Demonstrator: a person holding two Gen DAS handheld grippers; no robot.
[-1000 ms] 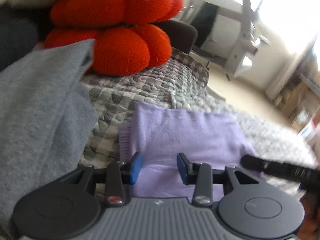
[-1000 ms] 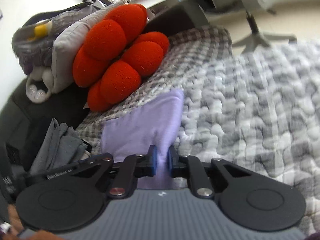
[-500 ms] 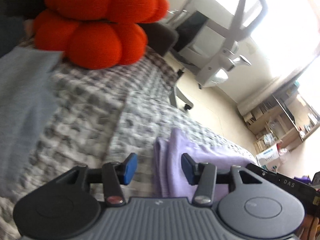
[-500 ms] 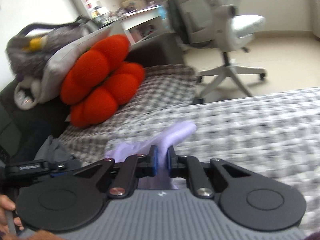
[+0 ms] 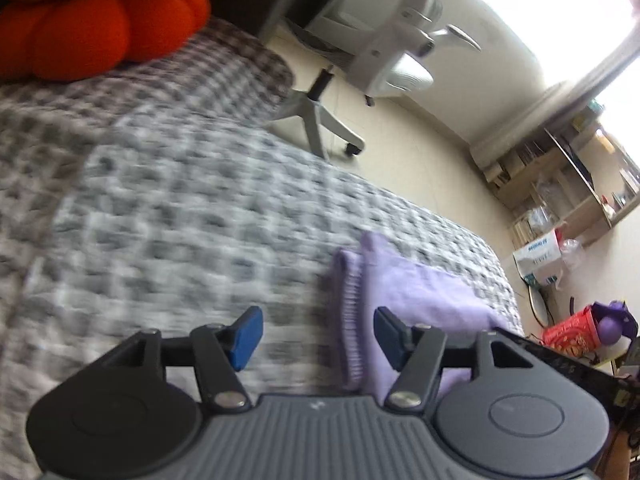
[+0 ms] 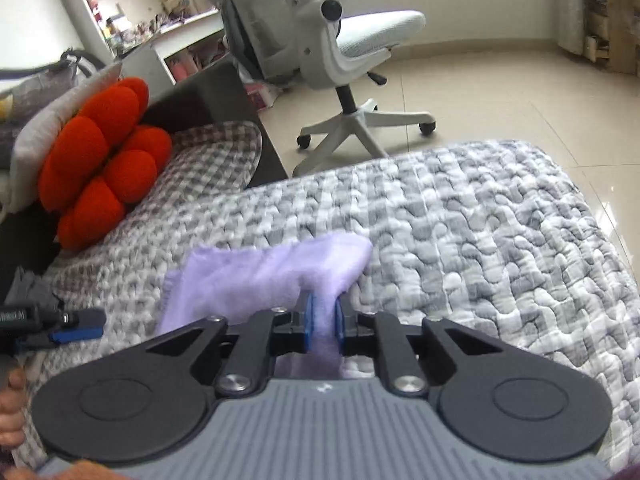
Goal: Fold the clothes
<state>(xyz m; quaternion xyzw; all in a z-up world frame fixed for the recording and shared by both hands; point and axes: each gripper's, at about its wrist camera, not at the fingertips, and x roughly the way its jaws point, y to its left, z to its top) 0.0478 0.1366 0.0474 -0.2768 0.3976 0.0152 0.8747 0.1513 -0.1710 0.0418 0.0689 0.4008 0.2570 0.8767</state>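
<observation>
Right gripper [image 6: 322,322]: clenching a bunched fold of the lilac top [image 6: 264,276], blue pads pressing the cloth from both sides, carrying it low over the quilt [image 6: 480,240]. Probably holding that end up so the folded bundle keeps its shape while being shifted. Pointing steeply down and forward toward the quilt's far edge, with the chair [image 6: 344,52] on the floor beyond.

Left gripper [image 5: 316,334]: opening, pads spread wide and pressing nothing; ribbed hem of the top [image 5: 354,320] lying between them, nearer the right pad, whether touching that pad being unclear. Likely letting go of its end, leaving the carrying to the other side. Also angling down, out over the quilt toward its far right corner.

Top itself: trailing from the right gripper across the middle of the quilt, folded over on itself. Red cushion [image 6: 100,164] sitting well apart, at the far left corner. Fingers [image 6: 14,408] showing at the left border of the right view.
</observation>
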